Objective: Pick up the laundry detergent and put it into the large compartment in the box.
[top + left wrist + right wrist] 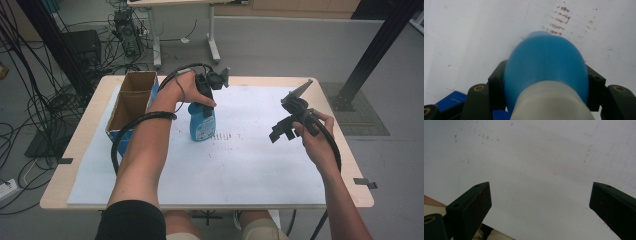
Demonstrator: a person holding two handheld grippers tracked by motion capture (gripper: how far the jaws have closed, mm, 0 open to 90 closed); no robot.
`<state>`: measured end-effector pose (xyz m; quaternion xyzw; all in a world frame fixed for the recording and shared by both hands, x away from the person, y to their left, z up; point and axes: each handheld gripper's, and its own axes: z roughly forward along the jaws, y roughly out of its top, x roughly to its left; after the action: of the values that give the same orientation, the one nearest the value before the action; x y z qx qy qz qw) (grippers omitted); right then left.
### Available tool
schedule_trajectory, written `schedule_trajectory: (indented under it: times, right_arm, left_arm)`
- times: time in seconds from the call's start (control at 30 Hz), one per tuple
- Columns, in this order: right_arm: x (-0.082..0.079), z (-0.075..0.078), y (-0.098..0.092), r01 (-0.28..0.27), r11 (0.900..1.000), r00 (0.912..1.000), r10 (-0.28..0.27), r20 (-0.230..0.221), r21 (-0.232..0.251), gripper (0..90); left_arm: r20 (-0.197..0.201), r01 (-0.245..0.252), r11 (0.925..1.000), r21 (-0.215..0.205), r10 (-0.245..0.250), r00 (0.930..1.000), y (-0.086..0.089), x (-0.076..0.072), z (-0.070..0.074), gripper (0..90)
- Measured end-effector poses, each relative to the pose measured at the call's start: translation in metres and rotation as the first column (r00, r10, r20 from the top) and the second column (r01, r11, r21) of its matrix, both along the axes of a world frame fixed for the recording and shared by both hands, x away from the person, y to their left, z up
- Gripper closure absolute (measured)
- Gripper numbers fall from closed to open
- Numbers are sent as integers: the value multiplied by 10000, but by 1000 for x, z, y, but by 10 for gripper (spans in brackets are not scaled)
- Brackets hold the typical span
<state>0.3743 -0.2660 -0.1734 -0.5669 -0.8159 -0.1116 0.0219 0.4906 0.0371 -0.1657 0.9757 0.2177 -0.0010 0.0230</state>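
Nearest the person: right gripper (286,131) held off the white mat (250,165), jaws wide apart with bare mat between them in the right gripper view, nothing gripped. Pointed down toward the mat, well apart from the bottle and to its right. Probably parked there on standby, clear of the working hand, ready to come in for a second grip if needed.

Further out: left gripper (206,95) clamped on blue bottle (202,122), coming down from above. Left gripper view looks straight along the jaws: a pad pressed against each flank of the blue shoulder (544,67), pale neck or cap (551,102) between them at the near end. Gripped high, likely because the body narrows there enough to fit the jaw span, and so the bottle hangs or stands upright below the claw. Base at or just above the mat; cannot tell whether it touches.

Beyond the bottle tip, seen from the left claw: brown smudge marks (560,18) on the mat, just past the base. Old stains, not part of the job.

Farthest, to the left of the left claw: open cardboard box (131,102) at the table edge, two compartments, both looking empty. Near the bottle, so plausibly the drop target; a top grip would suit lowering it in upright.
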Motion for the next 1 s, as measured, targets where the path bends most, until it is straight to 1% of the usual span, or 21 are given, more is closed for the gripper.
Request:
schedule_trajectory:
  times: [0.43, 0.63, 0.87, 1.0]
  right_arm:
    - [0, -1, 0, -6, 10000, 10000, 6, 0, -29, 42]
    - [0, -1, 0, -3, 10000, 10000, 3, 1, -5, 42]
    - [0, -1, 1, 16, 10000, 10000, -16, -27, -6, 42]
    - [0, -2, 0, 7, 10000, 10000, -7, -37, 12, 41]
  left_arm:
    - [18, -12, 10000, -9, 12, 10000, 0, -1, 0, 375]
    - [0, 72, 10000, 58, -72, 10000, -2, -1, 0, 375]
    - [30, 83, 10000, 42, -83, 10000, -2, -2, 0, 376]
    - [-1, 124, 9998, 139, -124, 9999, -4, -2, 0, 376]
